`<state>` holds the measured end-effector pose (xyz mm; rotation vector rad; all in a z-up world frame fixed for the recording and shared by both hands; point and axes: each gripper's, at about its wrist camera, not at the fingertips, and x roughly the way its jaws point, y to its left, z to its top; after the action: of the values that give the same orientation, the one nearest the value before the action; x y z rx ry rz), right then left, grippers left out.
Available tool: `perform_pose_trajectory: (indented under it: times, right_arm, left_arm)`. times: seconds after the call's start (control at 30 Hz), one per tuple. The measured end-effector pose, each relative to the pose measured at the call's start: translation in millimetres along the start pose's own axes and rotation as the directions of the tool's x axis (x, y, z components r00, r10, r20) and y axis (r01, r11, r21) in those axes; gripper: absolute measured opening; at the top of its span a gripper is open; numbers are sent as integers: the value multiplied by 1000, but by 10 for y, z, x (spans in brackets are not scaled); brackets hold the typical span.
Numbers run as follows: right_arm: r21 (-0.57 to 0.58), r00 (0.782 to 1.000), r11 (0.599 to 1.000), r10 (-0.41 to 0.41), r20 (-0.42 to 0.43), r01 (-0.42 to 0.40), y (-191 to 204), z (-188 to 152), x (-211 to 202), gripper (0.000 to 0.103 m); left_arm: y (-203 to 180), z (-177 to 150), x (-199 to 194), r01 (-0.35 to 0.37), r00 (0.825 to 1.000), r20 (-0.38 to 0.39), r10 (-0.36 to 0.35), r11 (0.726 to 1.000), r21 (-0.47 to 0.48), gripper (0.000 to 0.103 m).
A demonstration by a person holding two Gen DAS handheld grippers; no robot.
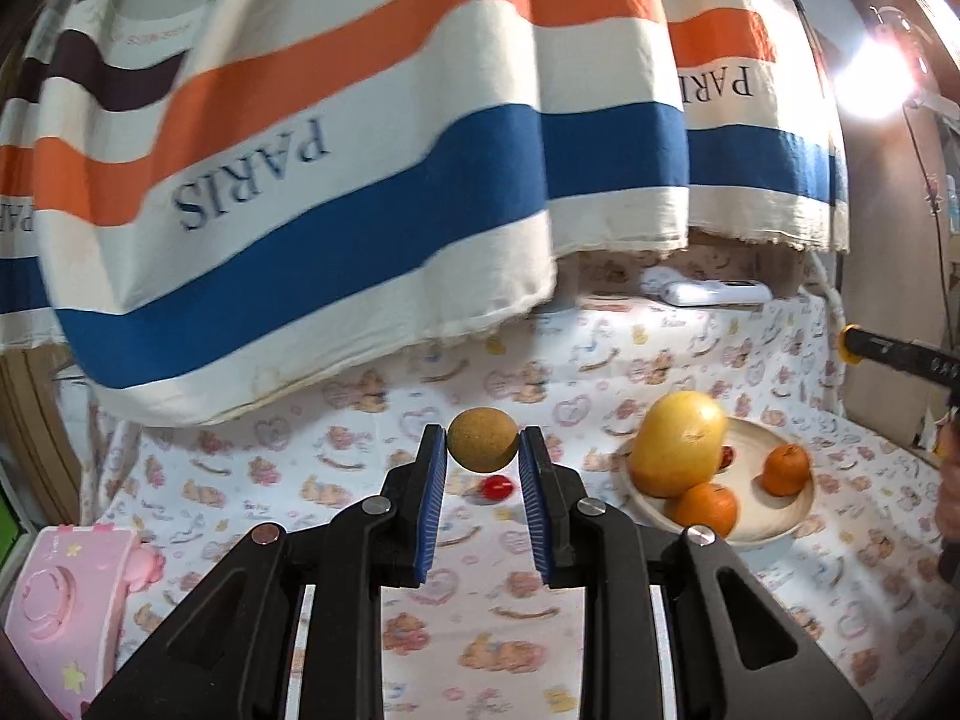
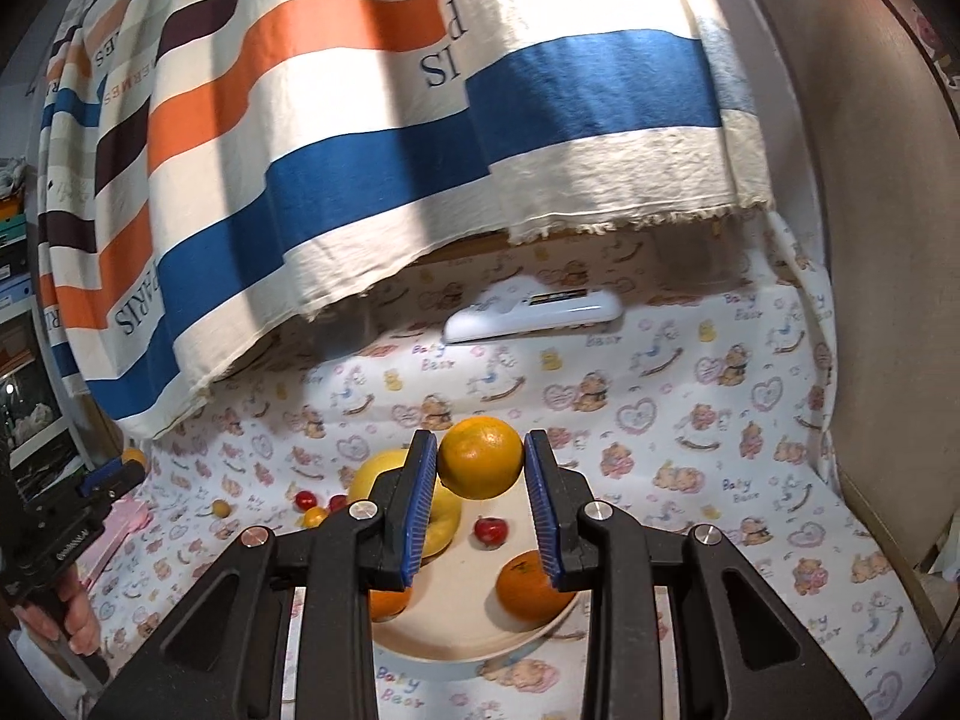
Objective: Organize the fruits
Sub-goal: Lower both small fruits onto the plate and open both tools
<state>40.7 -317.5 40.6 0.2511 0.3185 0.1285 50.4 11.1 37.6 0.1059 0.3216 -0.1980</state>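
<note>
We're mid-transfer: both hands loaded, fruit heading for the plate (image 2: 540,630).

Nearest first. Right gripper (image 2: 482,462) is clamped on an orange (image 2: 480,457) at the very tips of the blue pads (image 2: 420,510). It hangs over the plate's far half, clear of the rim. Below it on the plate: two more oranges, one at the near-left edge (image 2: 389,600) and one at the near-right (image 2: 531,591), a big yellow fruit (image 2: 384,471) on the left side, and a small red fruit (image 2: 491,531) mid-plate.

Left gripper (image 1: 483,450) is clamped on a small brown round fruit (image 1: 483,439), also at the tips. It sits left of the plate, lifted off the bear-print cloth (image 1: 660,372). Another small red fruit (image 1: 498,487) lies on the cloth under it.

More small red and yellow fruits (image 2: 312,507) lie loose on the cloth left of the plate. A white remote-like unit (image 2: 534,315) sits beyond the plate, under the striped fabric (image 2: 360,150).

Our read on next:
- right: lower the orange into the bare patch at the plate's far right, then release; oranges roll, so set it down low
- left: carry the brown fruit right, over the rim
- tip grips are shallow, so we'd go slow
</note>
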Motion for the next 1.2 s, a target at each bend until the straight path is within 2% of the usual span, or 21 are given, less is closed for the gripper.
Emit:
perform_pose_trajectory:
  times: [0.13,0.27,0.37,0.4,0.47,0.5,0.57,0.63,0.7,0.8,0.87,1.0,1.07,1.2]
  right_arm:
    - [-1,999,1000,-14,-46,14,-44,-54,139,31]
    - [-3,996,1000,-10,-93,10,-58,-103,244,31]
    - [2,990,1000,4,-144,-4,-58,-110,298,31]
    - [1,986,1000,2,-168,-2,-51,-113,321,31]
    - [20,975,1000,13,-220,-8,-61,-131,367,31]
    - [36,967,999,23,-252,-15,-73,-145,401,31]
    - [88,950,996,54,-307,-28,-117,-187,462,31]
    - [160,921,986,99,-376,-40,-175,-245,549,31]
    - [181,898,983,114,-425,-39,-194,-294,604,31]
    - [145,889,989,78,-450,-14,-147,-338,623,31]
    - [121,879,993,66,-473,-9,-98,-370,638,31]
    - [114,857,993,70,-510,-13,-47,-446,692,31]
    - [112,854,994,59,-516,-1,-53,-457,709,31]
    - [111,849,994,50,-527,11,-71,-477,726,31]
  left_arm:
    - [-267,131,206,60,994,-93,-57,998,27,24]
    - [-589,197,400,166,971,-180,-159,986,26,24]
    - [-868,189,545,272,932,-255,-258,962,18,24]
    - [-976,168,596,323,907,-288,-308,946,7,24]
    - [-1148,121,668,374,875,-331,-354,927,-5,24]
    - [-1238,91,701,387,863,-349,-365,922,-6,24]
    - [-1381,33,770,391,852,-377,-363,921,-2,24]
    - [-1468,-27,857,387,837,-413,-359,922,-18,24]
    - [-1493,-77,928,365,820,-461,-339,930,-34,24]
    - [-1493,-142,976,365,797,-488,-357,927,-83,24]
    - [-1511,-175,999,348,799,-500,-334,935,-70,24]
    - [-1554,-194,976,354,801,-498,-333,934,-54,24]
    - [-1570,-211,973,365,796,-500,-341,930,-53,24]
    - [-1619,-250,951,362,805,-501,-317,932,-9,24]
